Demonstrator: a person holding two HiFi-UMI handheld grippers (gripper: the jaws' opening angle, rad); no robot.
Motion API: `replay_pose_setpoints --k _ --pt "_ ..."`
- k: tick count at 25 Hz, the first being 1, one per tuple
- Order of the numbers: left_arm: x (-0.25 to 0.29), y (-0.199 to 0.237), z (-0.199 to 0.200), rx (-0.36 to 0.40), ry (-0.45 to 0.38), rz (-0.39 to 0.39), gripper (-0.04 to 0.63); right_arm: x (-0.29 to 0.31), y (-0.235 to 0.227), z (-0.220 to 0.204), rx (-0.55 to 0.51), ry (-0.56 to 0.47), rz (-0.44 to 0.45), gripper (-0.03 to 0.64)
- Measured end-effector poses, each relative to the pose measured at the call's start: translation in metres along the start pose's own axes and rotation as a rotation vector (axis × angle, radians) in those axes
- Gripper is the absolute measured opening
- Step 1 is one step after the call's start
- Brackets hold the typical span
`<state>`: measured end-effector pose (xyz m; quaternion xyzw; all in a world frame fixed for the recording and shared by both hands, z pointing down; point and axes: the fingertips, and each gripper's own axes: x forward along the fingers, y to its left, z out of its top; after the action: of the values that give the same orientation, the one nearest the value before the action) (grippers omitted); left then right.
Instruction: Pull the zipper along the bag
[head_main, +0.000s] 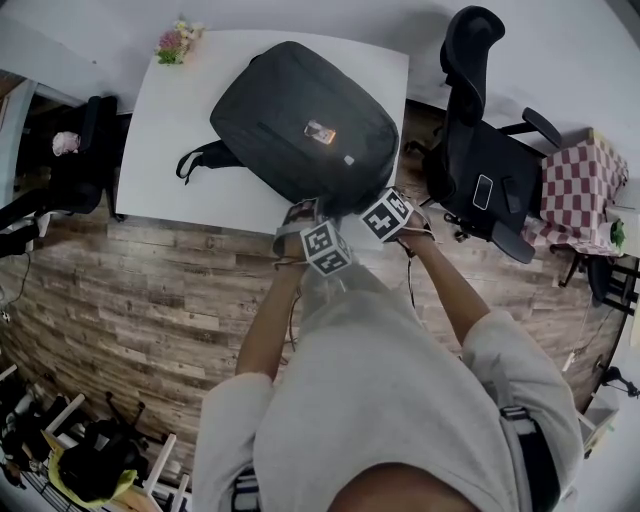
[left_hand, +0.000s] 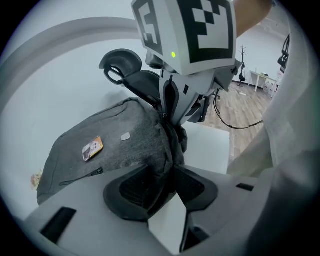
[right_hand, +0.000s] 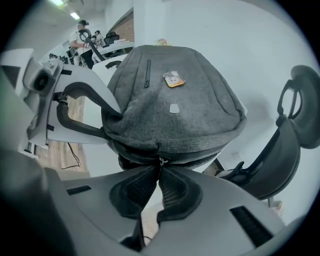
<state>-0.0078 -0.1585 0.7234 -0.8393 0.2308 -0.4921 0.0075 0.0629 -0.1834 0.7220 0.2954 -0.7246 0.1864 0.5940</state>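
Wood-plank floor (head_main: 150, 290) lay below me, with a white table (head_main: 170, 150) ahead and both tools working at its near edge. Nearest to me, the right gripper (right_hand: 160, 169) had its jaws pressed almost together on the small metal zipper pull (right_hand: 160, 161), which sat at the near end of the dark grey backpack (head_main: 300, 120). Just to its left, the left gripper (left_hand: 162, 171) was clamped on a fold of the backpack's fabric at the same rim, acting as an anchor as I judged it. The zipper track (right_hand: 200, 152) ran under the lip of the top panel and curved off to either side of the pull. The backpack's long axis ran away from me, up the table. I judged the right hand was the one to travel, away from the anchored side and following the curve rather than cutting straight. Marker cubes (head_main: 327, 247) carried only black-and-white squares. Farther up the panel I noted an orange-edged tag (right_hand: 173, 79) and a small pale patch (right_hand: 173, 108); neither showed print I could read. Beyond stood a black office chair (head_main: 480, 150) to the right and flowers (head_main: 175, 42) at the far corner.
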Motion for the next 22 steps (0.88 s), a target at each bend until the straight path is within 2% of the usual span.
replay_pose_setpoints --k 6,11,13,15,17,19,22 --pt "-0.005 0.0 -0.001 -0.001 -0.013 -0.009 0.172 0.002 0.008 0.003 0.051 -0.032 0.026 0.032" --pt "-0.016 0.001 0.003 0.015 -0.072 0.043 0.184 0.003 0.005 0.0 0.129 -0.154 0.025 0.042" --pt "-0.02 0.001 0.003 -0.011 -0.085 0.059 0.207 0.001 0.003 -0.001 0.152 -0.198 0.015 0.049" --pt "-0.029 0.005 -0.001 -0.069 -0.1 0.075 0.22 -0.002 0.001 -0.002 0.181 -0.233 0.0 0.062" --pt "-0.044 0.012 -0.008 -0.157 -0.124 0.105 0.23 -0.008 -0.001 -0.004 0.223 -0.272 0.0 0.103" --pt "-0.063 0.024 -0.016 -0.283 -0.162 0.146 0.229 -0.02 -0.005 -0.002 0.26 -0.329 0.004 0.143" --pt "-0.095 0.048 -0.025 -0.492 -0.242 0.22 0.227 -0.047 -0.014 0.009 0.287 -0.446 -0.007 0.146"
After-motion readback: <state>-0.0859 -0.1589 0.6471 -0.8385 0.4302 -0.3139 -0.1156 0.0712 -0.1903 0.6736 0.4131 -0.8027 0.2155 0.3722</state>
